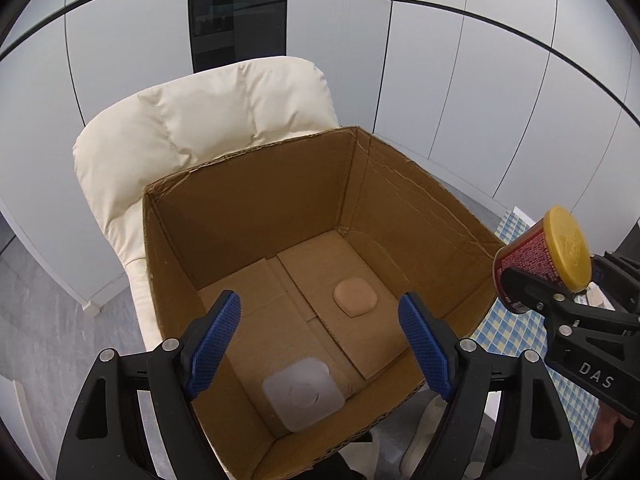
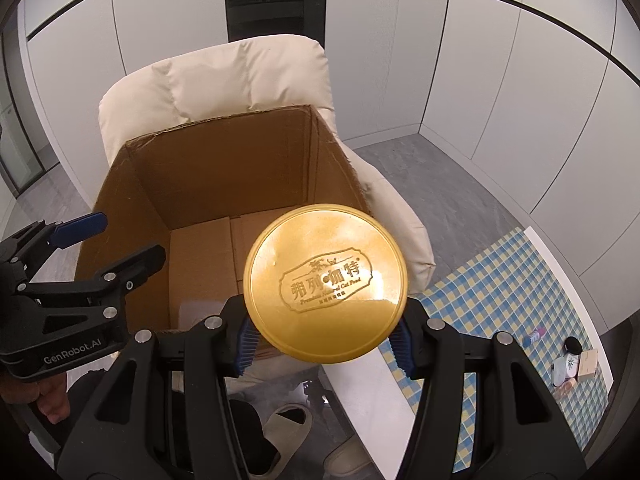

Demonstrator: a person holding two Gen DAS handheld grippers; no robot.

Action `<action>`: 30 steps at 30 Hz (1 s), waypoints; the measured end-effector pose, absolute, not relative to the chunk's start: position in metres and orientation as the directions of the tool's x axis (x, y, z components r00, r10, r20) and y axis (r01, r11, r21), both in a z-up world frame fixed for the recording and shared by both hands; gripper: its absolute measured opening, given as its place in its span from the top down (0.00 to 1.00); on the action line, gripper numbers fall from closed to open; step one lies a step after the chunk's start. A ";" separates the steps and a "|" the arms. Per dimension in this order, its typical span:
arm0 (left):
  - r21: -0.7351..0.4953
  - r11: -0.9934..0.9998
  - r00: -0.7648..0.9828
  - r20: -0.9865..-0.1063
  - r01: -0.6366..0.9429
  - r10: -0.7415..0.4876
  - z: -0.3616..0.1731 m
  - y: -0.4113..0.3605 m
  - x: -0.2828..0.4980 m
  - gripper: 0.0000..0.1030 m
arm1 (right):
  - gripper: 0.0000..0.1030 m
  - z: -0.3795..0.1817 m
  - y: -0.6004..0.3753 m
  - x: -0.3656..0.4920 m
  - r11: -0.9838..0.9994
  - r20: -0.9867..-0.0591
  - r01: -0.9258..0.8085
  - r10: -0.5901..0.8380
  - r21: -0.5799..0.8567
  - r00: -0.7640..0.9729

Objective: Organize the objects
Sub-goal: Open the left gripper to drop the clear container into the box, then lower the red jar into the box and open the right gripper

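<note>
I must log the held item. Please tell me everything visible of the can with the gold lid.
The round can with a gold plastic lid has a dark red printed side and an embossed cat-food logo. It is closed, tilted, and clamped between the blue fingers of the right gripper, beside the open cardboard box.

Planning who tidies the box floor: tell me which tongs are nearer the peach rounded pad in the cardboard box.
Left. The left tongs hang open over the cardboard box, just above the peach rounded pad. The right tongs hold a yellow-lidded can beside the box's outer edge.
</note>
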State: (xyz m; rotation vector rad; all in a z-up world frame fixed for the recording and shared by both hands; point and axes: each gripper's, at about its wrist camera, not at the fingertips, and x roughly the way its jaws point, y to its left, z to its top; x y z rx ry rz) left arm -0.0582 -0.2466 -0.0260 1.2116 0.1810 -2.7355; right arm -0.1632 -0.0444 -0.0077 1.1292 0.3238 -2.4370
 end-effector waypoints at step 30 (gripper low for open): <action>-0.067 -0.951 -0.708 -0.684 0.302 -0.177 -0.012 -0.305 -0.017 0.01 | 0.45 -0.012 -0.113 -0.164 -0.841 -0.775 0.539 -0.316 -0.037 -0.547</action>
